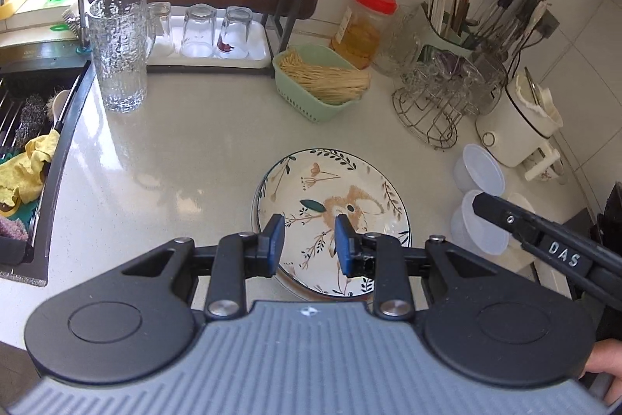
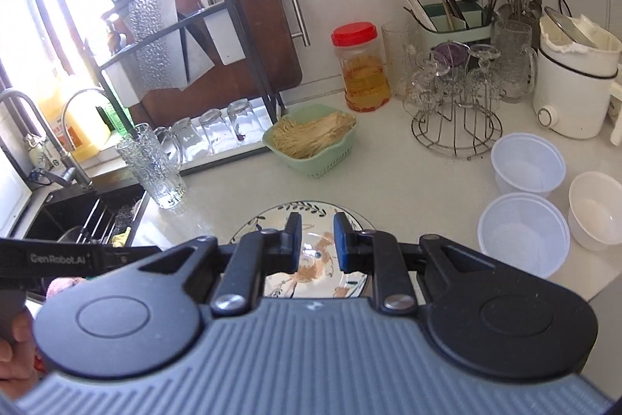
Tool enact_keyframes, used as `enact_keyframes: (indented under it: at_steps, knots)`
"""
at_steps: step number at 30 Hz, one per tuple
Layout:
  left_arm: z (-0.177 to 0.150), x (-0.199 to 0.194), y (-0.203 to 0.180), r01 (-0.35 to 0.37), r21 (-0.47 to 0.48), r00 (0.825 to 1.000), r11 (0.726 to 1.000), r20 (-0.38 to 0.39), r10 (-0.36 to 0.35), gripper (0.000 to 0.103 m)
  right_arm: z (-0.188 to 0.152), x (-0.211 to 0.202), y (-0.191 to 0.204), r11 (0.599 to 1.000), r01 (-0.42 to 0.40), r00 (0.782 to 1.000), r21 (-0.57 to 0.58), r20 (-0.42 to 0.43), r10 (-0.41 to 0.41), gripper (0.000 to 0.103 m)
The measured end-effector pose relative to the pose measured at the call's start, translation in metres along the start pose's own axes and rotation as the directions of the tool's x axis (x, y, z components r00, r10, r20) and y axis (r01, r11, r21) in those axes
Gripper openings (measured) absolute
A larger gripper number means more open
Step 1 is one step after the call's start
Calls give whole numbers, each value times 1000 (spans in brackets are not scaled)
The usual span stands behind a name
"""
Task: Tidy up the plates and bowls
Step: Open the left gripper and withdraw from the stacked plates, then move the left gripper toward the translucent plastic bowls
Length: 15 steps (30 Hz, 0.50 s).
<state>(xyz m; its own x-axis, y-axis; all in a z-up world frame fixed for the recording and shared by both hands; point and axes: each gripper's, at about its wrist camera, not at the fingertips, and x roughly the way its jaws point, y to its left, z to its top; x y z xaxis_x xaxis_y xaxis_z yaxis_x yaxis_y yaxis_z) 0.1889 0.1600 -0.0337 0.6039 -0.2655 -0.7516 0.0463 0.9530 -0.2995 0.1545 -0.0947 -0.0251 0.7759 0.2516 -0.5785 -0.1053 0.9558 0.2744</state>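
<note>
While both jaws gape, plate [image 1: 342,197] lies below left hand-held gripper [image 1: 309,240].

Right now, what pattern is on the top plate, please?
Round cream ceramic plate: leafy sprigs and a tan rabbit; clearest in left wrist view.

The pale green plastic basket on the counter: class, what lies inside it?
The pale green plastic basket holds a heap of thin pale wooden sticks, lying lengthwise. They cover the basket's floor, so anything beneath them cannot be seen.

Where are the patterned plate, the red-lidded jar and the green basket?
patterned plate [image 1: 342,189]: left wrist view, on the painted centre.
red-lidded jar [image 2: 365,80]: right wrist view, on the clear body.
green basket [image 1: 307,104]: left wrist view, on the front wall.
</note>
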Motion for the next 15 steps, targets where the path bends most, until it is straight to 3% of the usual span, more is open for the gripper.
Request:
enact_keyframes:
  at_steps: [8,15]
  knots:
    - [-2,-8,-17,42,18,998,999,51,-43,32,2,-13,-6,1000,22,999,-8,38,-21,21]
    - [-8,-7,-38,28,7,997,1000,67,-29,32,2,-9,-20,1000,-13,1000,-16,18,14,21]
